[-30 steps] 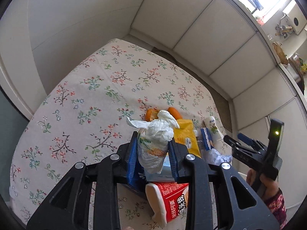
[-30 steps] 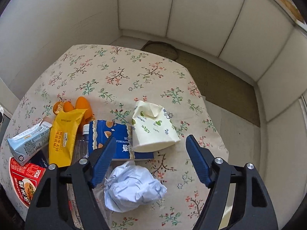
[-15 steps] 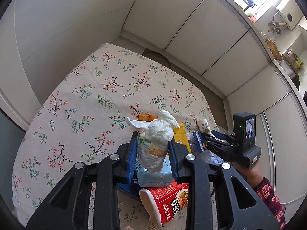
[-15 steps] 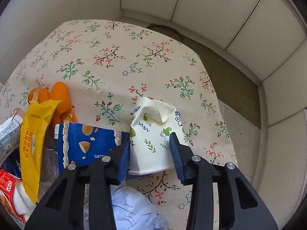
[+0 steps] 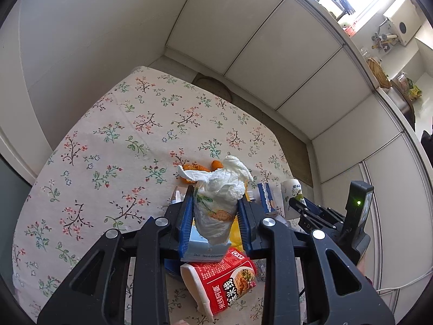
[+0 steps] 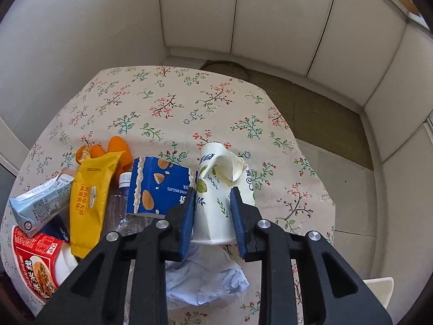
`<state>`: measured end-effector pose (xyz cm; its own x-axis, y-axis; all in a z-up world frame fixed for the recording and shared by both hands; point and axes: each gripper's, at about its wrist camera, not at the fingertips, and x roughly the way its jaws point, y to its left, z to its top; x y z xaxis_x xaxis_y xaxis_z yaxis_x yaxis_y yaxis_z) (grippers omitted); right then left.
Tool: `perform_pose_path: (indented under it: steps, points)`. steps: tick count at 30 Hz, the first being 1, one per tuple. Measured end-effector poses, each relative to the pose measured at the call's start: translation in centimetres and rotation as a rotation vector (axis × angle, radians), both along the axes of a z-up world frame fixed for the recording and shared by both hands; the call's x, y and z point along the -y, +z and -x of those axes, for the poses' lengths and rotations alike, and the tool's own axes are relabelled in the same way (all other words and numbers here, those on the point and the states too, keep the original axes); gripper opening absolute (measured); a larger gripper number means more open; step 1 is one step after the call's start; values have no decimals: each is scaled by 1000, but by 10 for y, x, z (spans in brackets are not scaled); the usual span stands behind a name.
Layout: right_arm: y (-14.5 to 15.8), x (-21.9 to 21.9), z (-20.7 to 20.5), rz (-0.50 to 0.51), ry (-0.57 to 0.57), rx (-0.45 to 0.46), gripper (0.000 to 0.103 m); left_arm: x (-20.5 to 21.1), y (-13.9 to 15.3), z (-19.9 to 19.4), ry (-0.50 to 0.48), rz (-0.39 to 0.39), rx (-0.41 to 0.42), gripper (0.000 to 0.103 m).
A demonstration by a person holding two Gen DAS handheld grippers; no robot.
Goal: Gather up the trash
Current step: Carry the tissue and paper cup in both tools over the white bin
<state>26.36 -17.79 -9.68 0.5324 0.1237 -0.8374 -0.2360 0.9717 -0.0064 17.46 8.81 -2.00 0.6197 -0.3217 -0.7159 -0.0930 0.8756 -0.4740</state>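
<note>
Since a second ago the right gripper (image 6: 212,211) has reached one crushed paper cup (image 6: 222,187) on the floral table (image 6: 167,103), jaws closing against it; left gripper (image 5: 216,216) clamps one crumpled bag (image 5: 219,200), seemingly plastic.

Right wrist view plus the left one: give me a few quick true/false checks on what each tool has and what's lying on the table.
1. The right tool has the crumpled paper cup between its closing pads. True.
2. The left tool is empty. False: it grips a white plastic bag.
3. The yellow wrapper lies right of the cup. False: left of it.
4. Crumpled white paper lies nearer the camera than the cup. True.
5. The tablecloth is plain blue. False: cream, floral.
</note>
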Motion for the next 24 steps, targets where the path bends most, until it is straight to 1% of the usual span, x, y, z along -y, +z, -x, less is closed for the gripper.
perform_pose_path:
  steps: [6, 13, 20, 24]
  points:
    - [32, 15, 33, -77, -46, 64, 26, 12, 13, 8, -19, 8, 37, 28]
    - [72, 26, 80, -119, -86, 163, 26, 19, 31, 20, -25, 4, 100, 28]
    - [103, 38, 122, -102, -121, 245, 26, 28, 42, 30, -45, 16, 139, 28]
    - [118, 51, 147, -92, -168, 293, 27, 37, 50, 38, -63, 13, 169, 28]
